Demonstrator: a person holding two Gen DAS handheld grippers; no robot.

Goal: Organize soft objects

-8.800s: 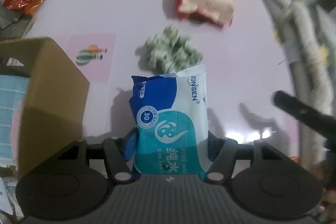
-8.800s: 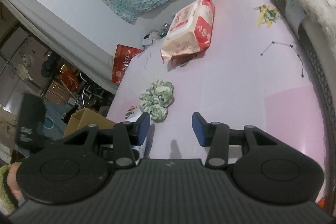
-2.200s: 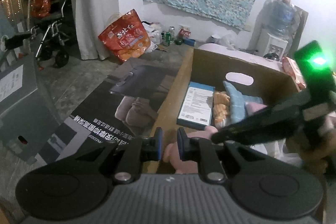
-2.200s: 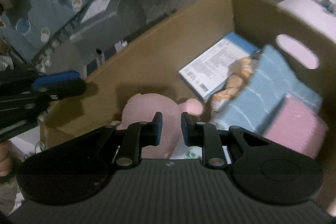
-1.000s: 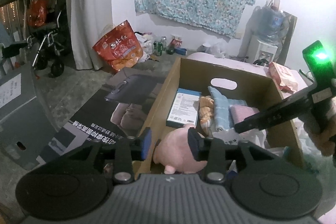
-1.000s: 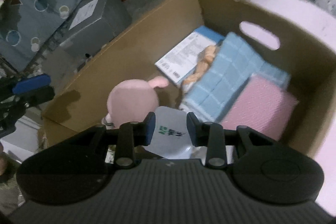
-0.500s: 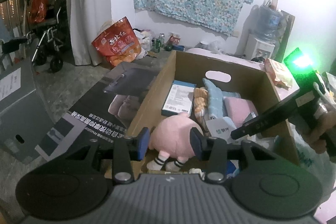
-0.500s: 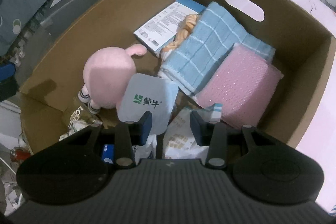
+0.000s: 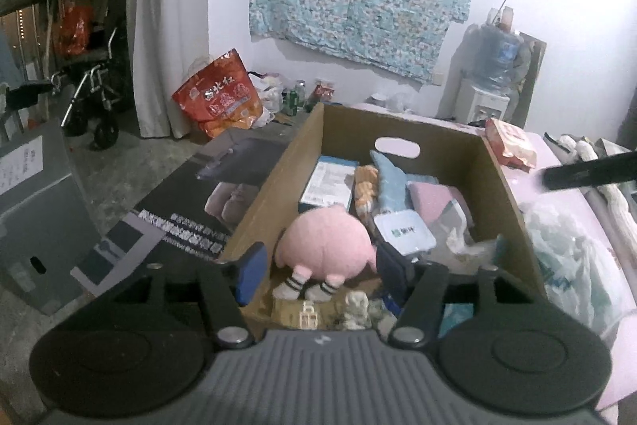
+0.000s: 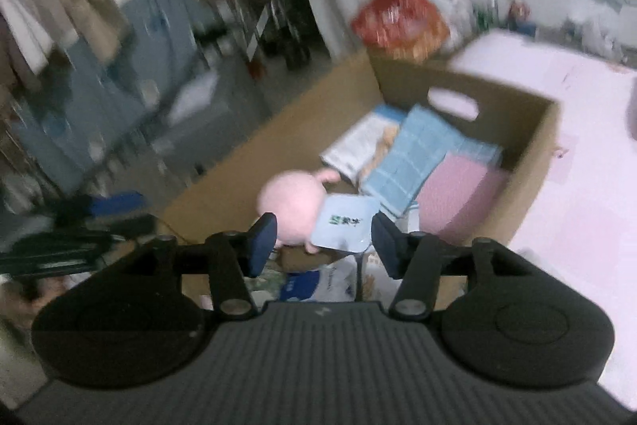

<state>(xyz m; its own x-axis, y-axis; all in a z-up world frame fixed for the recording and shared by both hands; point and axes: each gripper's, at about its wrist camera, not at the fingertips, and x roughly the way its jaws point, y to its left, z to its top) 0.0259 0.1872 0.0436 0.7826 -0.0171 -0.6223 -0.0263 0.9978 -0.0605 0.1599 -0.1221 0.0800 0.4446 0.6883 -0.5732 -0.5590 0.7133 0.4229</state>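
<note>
A cardboard box [image 9: 302, 142] [image 10: 535, 162] stands beside the pink table. Inside lie a pink plush toy [image 9: 324, 245] [image 10: 288, 204], a light blue pouch [image 9: 404, 236] [image 10: 344, 224], a blue checked towel [image 10: 410, 150], a pink bubble pack [image 9: 432, 198] [image 10: 458, 194] and a white-and-blue flat pack [image 9: 328, 182]. My left gripper [image 9: 320, 273] is open and empty above the box's near end. My right gripper [image 10: 322, 241] is open and empty, raised above the box; its view is blurred. A red-and-white wipes pack [image 9: 511, 142] lies on the pink table.
The pink table [image 10: 589, 154] runs along the box's right side, with a crumpled clear plastic bag [image 9: 557, 241] on it. A dark flattened carton [image 9: 191, 210] and a grey cabinet [image 9: 36, 194] are on the floor left of the box. An orange bag [image 9: 219, 98] leans at the wall.
Both grippers have opened wider and pulled up and back from the box. The right gripper swung away fast, blurring its view. The plush and the pouch stay in the box.
</note>
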